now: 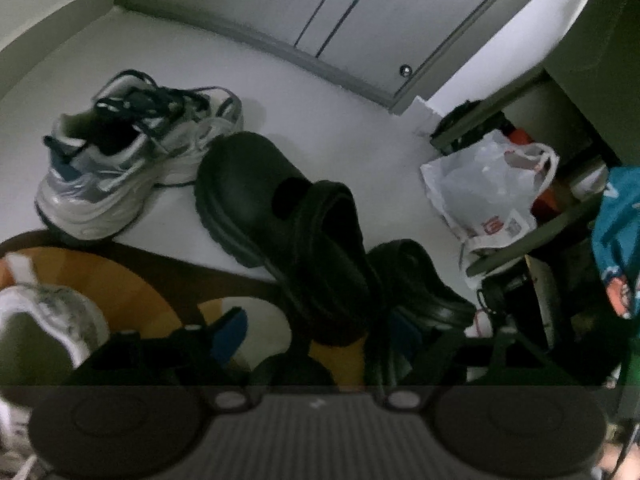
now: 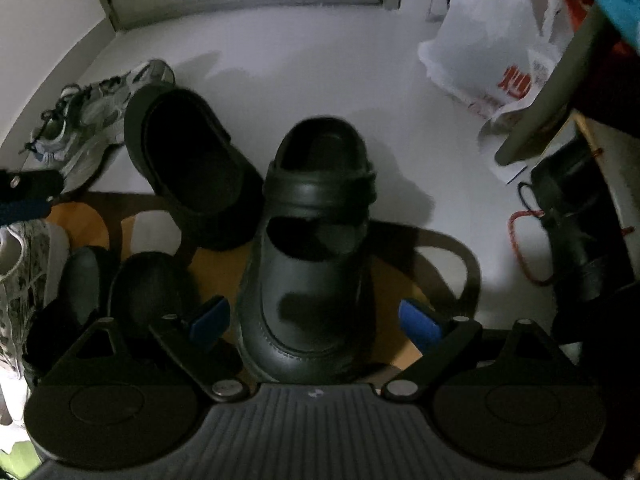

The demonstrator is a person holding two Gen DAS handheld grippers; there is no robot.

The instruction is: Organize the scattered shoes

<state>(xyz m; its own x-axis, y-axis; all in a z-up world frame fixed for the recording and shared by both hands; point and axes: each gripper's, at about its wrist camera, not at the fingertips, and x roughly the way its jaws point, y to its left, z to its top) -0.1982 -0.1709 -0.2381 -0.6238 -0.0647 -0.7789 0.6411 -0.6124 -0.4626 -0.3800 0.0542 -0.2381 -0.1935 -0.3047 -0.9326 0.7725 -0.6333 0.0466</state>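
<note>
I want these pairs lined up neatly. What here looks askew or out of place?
The glossy black clog between the open right gripper fingers stands upright, but its matching black clog tilts onto its side, leaning against it.

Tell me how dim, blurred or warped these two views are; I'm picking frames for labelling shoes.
Left wrist view: dim, soft throughout, black clog nearly featureless, door frame bowed by the fisheye. Right wrist view: sharper, sheen on the near clog, the second clog blurred, bright plastic bag, corners vignetted.
</note>
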